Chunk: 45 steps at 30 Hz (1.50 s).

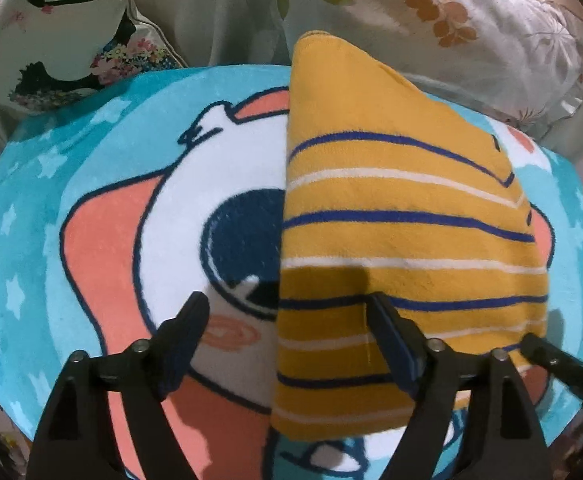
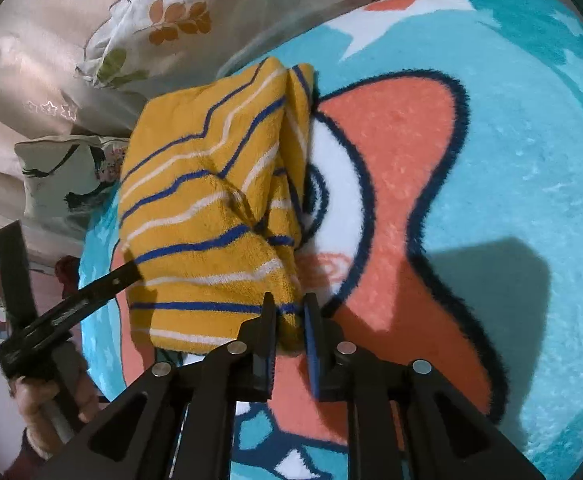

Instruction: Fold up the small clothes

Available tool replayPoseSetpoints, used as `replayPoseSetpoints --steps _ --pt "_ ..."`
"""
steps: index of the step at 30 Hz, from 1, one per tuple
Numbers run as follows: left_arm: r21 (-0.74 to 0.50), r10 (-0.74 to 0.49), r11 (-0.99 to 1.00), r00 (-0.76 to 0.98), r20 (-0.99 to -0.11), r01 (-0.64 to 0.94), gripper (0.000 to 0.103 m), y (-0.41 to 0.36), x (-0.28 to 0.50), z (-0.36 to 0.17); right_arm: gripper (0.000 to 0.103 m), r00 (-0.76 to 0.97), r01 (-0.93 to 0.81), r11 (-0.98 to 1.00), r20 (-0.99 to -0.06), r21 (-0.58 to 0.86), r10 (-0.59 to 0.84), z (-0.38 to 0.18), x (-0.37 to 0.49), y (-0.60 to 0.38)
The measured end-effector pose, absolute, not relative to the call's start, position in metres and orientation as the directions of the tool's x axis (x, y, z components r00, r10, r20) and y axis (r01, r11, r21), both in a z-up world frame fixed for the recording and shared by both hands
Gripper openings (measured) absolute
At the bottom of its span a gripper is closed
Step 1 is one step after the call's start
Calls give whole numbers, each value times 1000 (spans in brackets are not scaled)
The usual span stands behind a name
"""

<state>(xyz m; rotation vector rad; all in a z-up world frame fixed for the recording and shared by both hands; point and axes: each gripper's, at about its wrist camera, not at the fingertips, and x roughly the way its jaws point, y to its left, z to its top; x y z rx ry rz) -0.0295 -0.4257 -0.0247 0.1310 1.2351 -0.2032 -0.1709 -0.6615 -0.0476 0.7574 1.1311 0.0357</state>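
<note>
Two black plastic tongs work over one soft garment. The left gripper [image 1: 287, 300] has its fingers wide apart; one finger [image 1: 391, 332] lies over the yellow cloth, the other over the bare blanket, and nothing is clamped between them. The right gripper [image 2: 291, 304] has its fingers nearly together, pinching the near corner of the folded yellow garment [image 2: 211, 216]; blue pads line the inner faces.

The garment is fleecy, mustard yellow with thin blue and white stripes, folded into a thick tapered wedge. It lies on a plush turquoise blanket [image 1: 31, 208] printed with white stars and a coral and white cartoon shape.

Further out, a floral pillow [image 1: 71, 40] and pale leaf-printed bedding [image 2: 163, 24] are cut off by the round lens edge. The garment's underside is hidden.
</note>
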Motion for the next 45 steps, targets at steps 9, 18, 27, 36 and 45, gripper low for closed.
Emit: replayPoseSetpoints --steps 9,18,27,36,45 --pt "-27 -103 977 354 -930 213 81 -407 -44 2 45 595 317 747 -736 585 323 5 -134 -695" --pt "-69 -112 989 369 -922 127 81 -381 -79 22 21 393 315 919 -914 239 103 -41 -31 -666" --pt "-7 -10 1000 385 -923 8 81 -339 -103 21 27 564 285 918 -822 275 72 28 -54 -657" --pt "-66 -76 997 403 -912 38 81 -335 -96 22 48 468 167 912 -844 374 260 -24 -66 -591" --pt "-101 -155 985 462 -873 140 81 -333 -82 42 53 539 320 891 -835 322 108 13 -120 -581"
